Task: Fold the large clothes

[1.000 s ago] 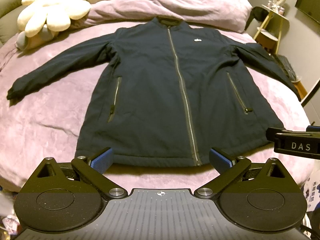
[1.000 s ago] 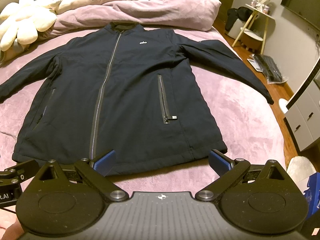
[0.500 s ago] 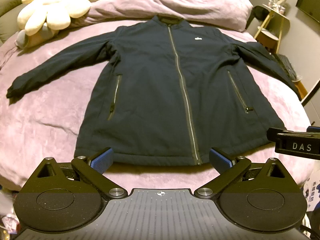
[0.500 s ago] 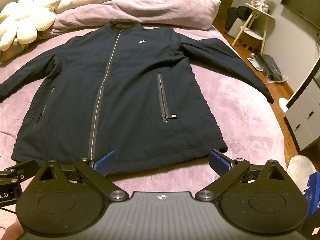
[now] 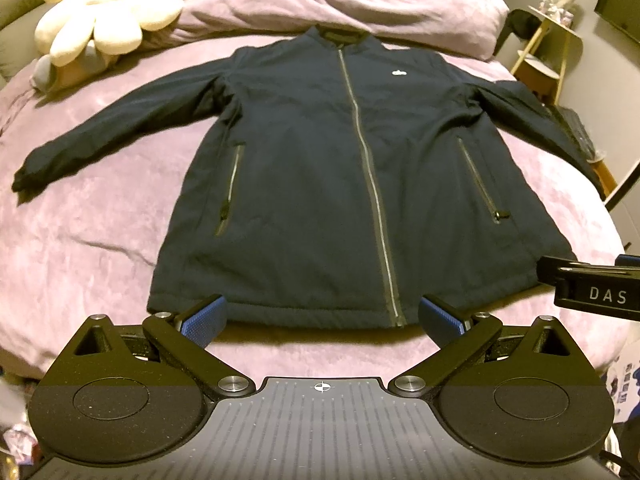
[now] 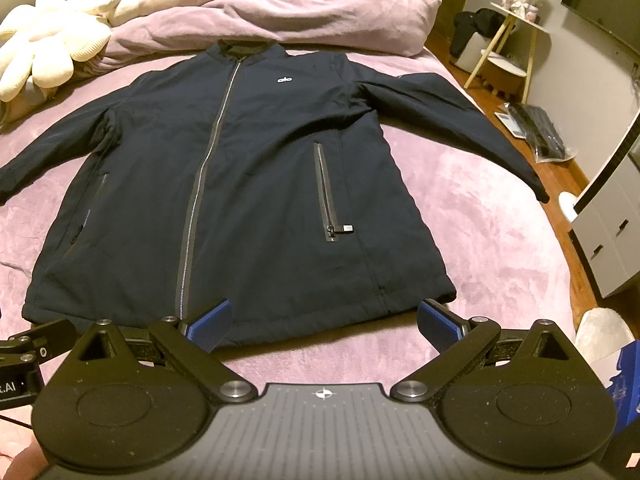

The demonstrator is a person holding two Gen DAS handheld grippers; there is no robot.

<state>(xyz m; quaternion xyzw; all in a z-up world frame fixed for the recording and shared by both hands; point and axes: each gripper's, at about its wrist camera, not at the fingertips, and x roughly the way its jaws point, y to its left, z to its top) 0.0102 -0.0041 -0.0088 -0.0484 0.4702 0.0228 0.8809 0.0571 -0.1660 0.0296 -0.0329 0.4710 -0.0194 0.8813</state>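
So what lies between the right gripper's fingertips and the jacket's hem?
Only bare purple bedspread between the right gripper and the jacket hem, per the right wrist view.

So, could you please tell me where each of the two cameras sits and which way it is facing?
Left wrist: on the left hand-held gripper, at the foot of the pink plush-covered bed, facing the headboard end over the dark navy zip-up jacket; its open blue-padded fingers show, with the other tool at right.
Right wrist: on the right hand-held gripper, further right, facing likewise; its open fingers show, with the left tool at lower left.
Shared: jacket, bed, cream flower-shaped cushion.
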